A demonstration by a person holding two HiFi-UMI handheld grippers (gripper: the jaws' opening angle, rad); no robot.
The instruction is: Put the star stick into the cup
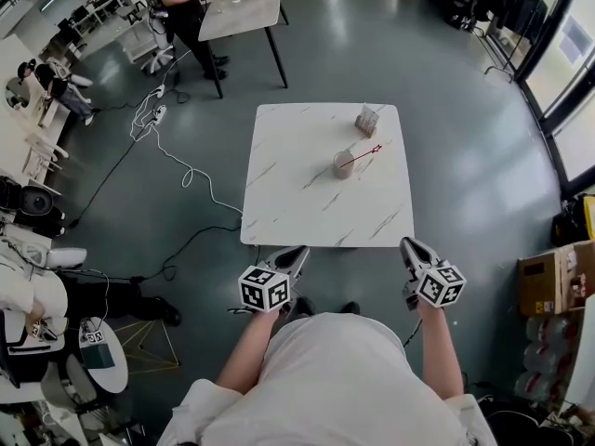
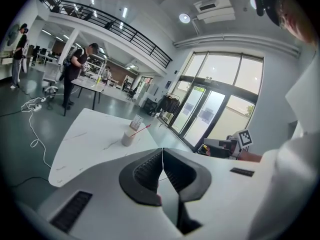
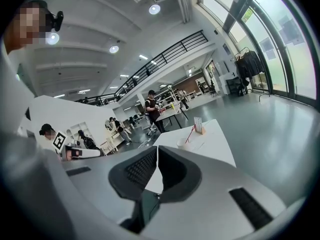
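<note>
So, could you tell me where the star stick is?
In the head view, the star stick leans in the cup, right of centre on the table, near the box.

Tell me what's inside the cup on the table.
The star stick leans in the cup, its upper end out over the rim. The cup's wall hides its lower end and anything else inside.

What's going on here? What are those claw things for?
A person stands at the near end of a white marble table with a gripper in each hand. The left gripper and the right gripper are both shut and empty, held close to the body by the table's near edge. The red star stick already leans in the cup on the table, with a small stand beyond it.
</note>
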